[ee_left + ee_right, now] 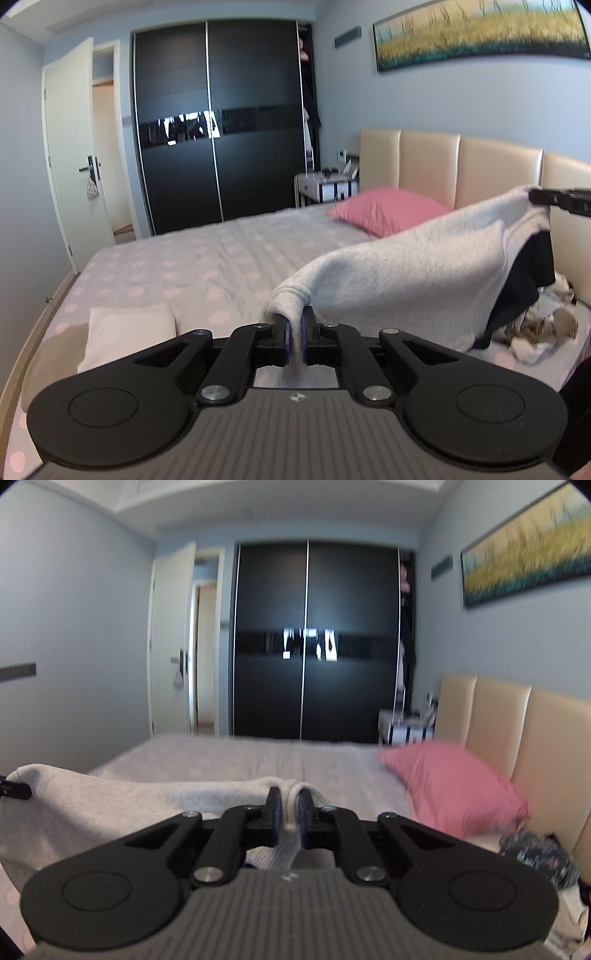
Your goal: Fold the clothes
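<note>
While both grippers are up over the bed (192,258), a grey sweater (413,266) hangs stretched btwn them, clear of the sheet along its top edge. Left gripper (294,338): jaws nearly together, pinching a bunched bit of sweater hem/corner; fabric folds over the fingertips (286,341) & a strip runs back btwn the blue pads. Right gripper (289,818): same, jaws close w/ a roll of pale fabric squeezed btwn them, white ribbed edge showing below the pinch. In left view the right gripper shows at far right, higher up, w/ sweater draped down from it; a dark garment (524,280) hangs under/behind the sweater's right side, touching it. Can't tell if it's part of the sweater or separate. In right view the sweater spreads off to the left, where the left gripper's tip holds its far corner at frame edge.

Rest: pink pillow (388,210) near the beige headboard (428,166). Folded white item (129,332) on near-left part of bed. Loose clothes pile (543,325) on bed at right, just beside the hanging sweater. Black wardrobe (221,122) across the room, white door (74,155) to its left, painting (480,33) above headboard.
</note>
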{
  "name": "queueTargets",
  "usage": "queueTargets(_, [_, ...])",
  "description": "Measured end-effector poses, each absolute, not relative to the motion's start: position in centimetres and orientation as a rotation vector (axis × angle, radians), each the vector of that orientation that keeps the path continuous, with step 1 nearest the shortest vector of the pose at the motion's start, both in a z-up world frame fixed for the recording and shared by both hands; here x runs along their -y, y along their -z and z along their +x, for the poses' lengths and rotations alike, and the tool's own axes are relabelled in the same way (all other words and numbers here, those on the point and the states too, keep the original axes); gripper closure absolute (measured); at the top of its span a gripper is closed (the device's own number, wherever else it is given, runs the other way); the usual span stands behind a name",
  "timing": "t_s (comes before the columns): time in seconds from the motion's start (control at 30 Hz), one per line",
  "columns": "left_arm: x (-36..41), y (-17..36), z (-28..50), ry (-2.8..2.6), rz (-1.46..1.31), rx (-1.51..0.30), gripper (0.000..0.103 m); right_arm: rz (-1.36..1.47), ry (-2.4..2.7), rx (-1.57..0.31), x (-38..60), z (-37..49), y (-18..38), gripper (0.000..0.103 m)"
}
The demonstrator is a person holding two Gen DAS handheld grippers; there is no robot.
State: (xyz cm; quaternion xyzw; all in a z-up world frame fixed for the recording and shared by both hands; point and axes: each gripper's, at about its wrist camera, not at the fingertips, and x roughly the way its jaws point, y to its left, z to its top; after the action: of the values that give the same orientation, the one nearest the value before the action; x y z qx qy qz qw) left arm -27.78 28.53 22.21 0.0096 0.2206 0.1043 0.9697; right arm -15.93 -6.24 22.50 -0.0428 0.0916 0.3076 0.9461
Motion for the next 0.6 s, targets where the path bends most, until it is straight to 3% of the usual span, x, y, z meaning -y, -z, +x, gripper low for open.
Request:
queueTargets(0.1, [-29.3, -22.6, -26.5, -0.225, 0.022, -0.457, 0.099, -0.073, -0.667, -0.185, 5.8, -16.5, -23.3, 0.092])
queueTargets(0.23, [-31.9, -17.7, -22.2, -0.229, -0.022, -0.657, 0.099, -0.08, -0.716, -0.341, 3.7, -13.6, -20.4, 0.091])
queueTargets(0.43, [-35.1, -5.8, -16.0, -0.257, -0.061, -0.904, 0.099, -0.09, -0.721, -0.739, -0.8, -5.7, -7.9, 0.091])
queueTargets(0.6, [-36.8, 1.2, -11.9, -0.289, -0.068, -1.003, 0.099, -0.109, -0.664, -0.92, -4.6, -0.2, 0.7, 0.091])
